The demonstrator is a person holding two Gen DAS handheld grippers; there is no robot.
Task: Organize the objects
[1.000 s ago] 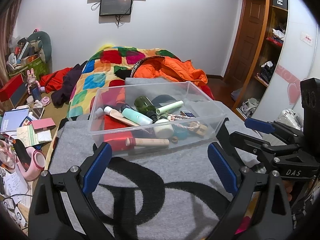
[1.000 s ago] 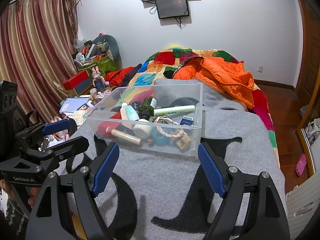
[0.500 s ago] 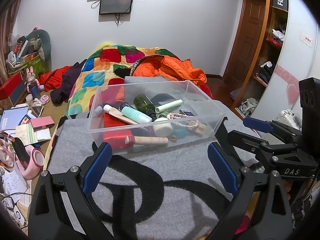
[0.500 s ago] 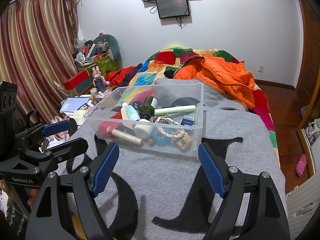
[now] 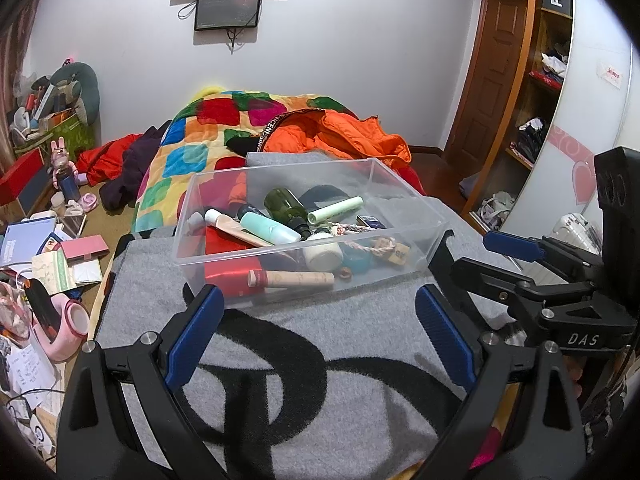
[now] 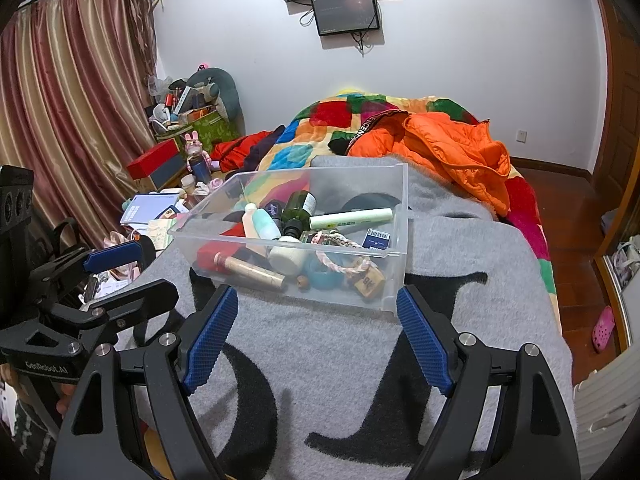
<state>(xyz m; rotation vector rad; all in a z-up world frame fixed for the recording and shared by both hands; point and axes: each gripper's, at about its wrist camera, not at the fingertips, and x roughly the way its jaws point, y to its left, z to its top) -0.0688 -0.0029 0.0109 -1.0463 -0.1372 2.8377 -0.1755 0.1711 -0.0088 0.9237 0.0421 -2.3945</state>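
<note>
Ahead of the left gripper (image 5: 316,336), whose jaws are spread and empty, the clear bin (image 5: 280,254) of jumbled toiletries is seen on the grey blanket (image 5: 320,380); from the right wrist, the right gripper (image 6: 316,340), likewise spread and empty, should be lowered over one item, such as the white tube (image 6: 351,218).
</note>
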